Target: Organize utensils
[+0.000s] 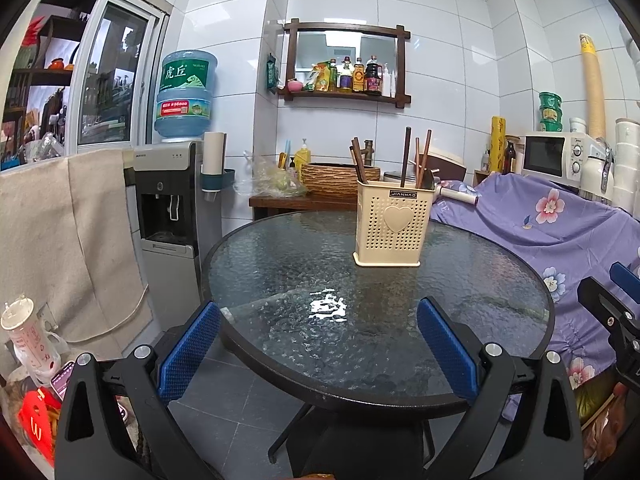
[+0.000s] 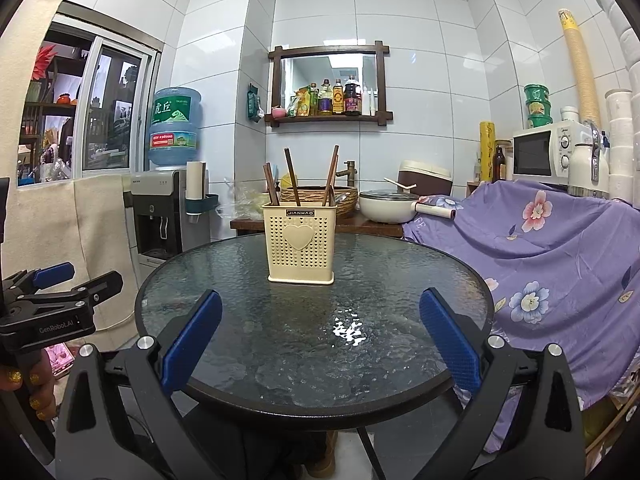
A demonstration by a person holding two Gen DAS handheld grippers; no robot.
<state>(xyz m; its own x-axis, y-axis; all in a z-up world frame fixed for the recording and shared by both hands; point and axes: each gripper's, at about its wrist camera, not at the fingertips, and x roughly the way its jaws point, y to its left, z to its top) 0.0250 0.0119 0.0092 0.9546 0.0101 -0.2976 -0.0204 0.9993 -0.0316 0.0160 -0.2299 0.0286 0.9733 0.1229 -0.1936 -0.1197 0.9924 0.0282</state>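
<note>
A cream perforated utensil holder (image 1: 394, 224) with a heart on its front stands upright on the far part of the round glass table (image 1: 280, 280). Several dark brown chopsticks (image 1: 407, 154) stick up out of it. It also shows in the right wrist view (image 2: 301, 242), with the chopsticks (image 2: 292, 178) leaning apart. My left gripper (image 1: 320, 322) is open and empty above the table's near edge. My right gripper (image 2: 320, 326) is open and empty, also at the near edge of the table (image 2: 240, 340). The left gripper also shows at the left of the right wrist view (image 2: 86, 278).
A water dispenser (image 1: 168, 196) stands left of the table. A wooden side table with a basket (image 1: 336, 178) and a white pot (image 2: 386, 204) is behind it. A purple floral cloth (image 2: 540, 248) covers something at the right, with a microwave (image 2: 548, 154) behind.
</note>
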